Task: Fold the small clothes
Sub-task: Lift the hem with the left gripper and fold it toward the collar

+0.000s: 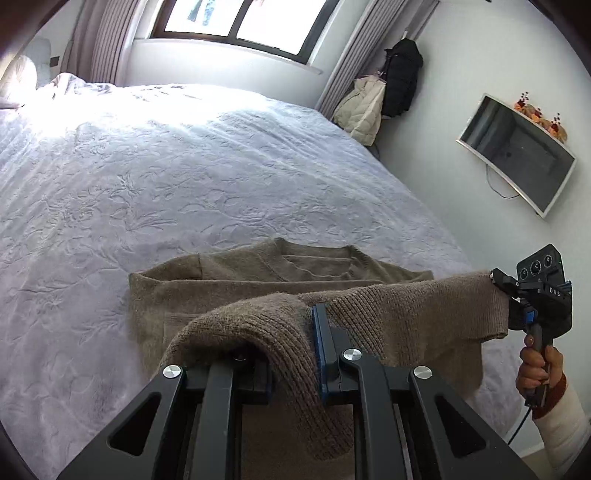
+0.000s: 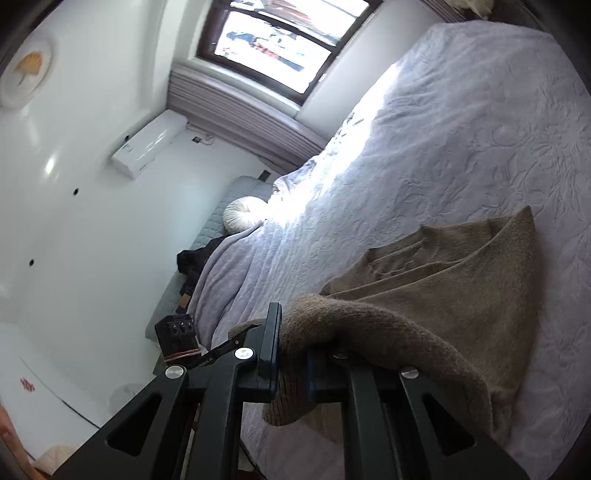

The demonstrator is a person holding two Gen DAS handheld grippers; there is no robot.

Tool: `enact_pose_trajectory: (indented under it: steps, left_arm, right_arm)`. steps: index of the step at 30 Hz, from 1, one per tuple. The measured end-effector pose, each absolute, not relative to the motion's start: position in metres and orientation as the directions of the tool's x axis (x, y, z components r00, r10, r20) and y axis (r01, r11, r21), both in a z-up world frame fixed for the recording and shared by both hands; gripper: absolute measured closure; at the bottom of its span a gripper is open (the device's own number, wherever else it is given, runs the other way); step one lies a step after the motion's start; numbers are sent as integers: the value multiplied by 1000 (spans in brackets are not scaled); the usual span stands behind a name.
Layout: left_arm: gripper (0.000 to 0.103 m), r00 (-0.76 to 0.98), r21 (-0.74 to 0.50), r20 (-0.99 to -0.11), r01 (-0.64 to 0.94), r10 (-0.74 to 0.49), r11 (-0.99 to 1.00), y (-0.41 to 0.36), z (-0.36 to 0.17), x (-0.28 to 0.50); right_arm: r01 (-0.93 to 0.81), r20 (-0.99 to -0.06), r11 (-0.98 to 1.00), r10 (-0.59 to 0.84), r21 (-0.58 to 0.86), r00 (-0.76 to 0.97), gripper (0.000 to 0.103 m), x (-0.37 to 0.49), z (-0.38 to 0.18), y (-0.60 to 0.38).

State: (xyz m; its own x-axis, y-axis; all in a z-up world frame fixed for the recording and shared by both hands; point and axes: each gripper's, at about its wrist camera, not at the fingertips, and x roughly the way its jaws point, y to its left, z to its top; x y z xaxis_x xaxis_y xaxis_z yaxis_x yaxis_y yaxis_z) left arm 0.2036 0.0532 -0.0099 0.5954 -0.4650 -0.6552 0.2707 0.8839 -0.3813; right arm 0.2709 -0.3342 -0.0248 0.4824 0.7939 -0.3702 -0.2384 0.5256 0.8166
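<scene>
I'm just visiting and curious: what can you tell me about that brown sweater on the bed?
The sweater is a soft, brown-beige knit with ribbed edging and a V-shaped neck. Its far part, neck included, lies flat on the pale embossed bedspread. The near ribbed edge is lifted off the bed and stretched between two handheld tools: the left gripper and the right gripper are each shut on a bunched corner of it.

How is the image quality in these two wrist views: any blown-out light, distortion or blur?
Left wrist view: the window and the far-left stretch of the bed are blown out; fisheye bends the TV; the sweater is sharp. Right wrist view: strongly tilted, a sun streak overexposes the bed, the window is slightly smeared, and the sweater weave is readable.
</scene>
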Motion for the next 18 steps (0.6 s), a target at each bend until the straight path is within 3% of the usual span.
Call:
enact_pose_trajectory:
  steps: [7,11,13,14,16,17,18]
  left_arm:
    - [85,500,-338,-780,168,-375,926,46,-94,261]
    - [85,505,-330,-780,171,-370,929,44,-91,259]
    - [84,506,-316,-785,169,-357,934,43,-83,255]
    - [76,513,-306,-785,168,-348,937,43,-79,252]
    - [48,550,-292,-765,167,-335,942,45,-67,243]
    - [33,577,-278,-751,168,-322,946,46,-61,236]
    - [31,605,-254,-736,171,-305,952,47,-54,229]
  right_arm:
    - [-27,-582,662,677,749,451,92,326,-129,-344]
    - [-10,-571,644,685,765,453,91,327,-132,-352]
    - [-10,-599,677,659,736,455,83,322,-121,-350]
    - [-19,-604,689,648,724,464,78,317,-114,-349]
    - [-54,-595,702,639,710,488,46,305,-98,-349]
    - [-73,-588,708,634,702,502,42,297,-89,-350]
    - [-84,-588,718,626,691,512,40,289,-81,-351]
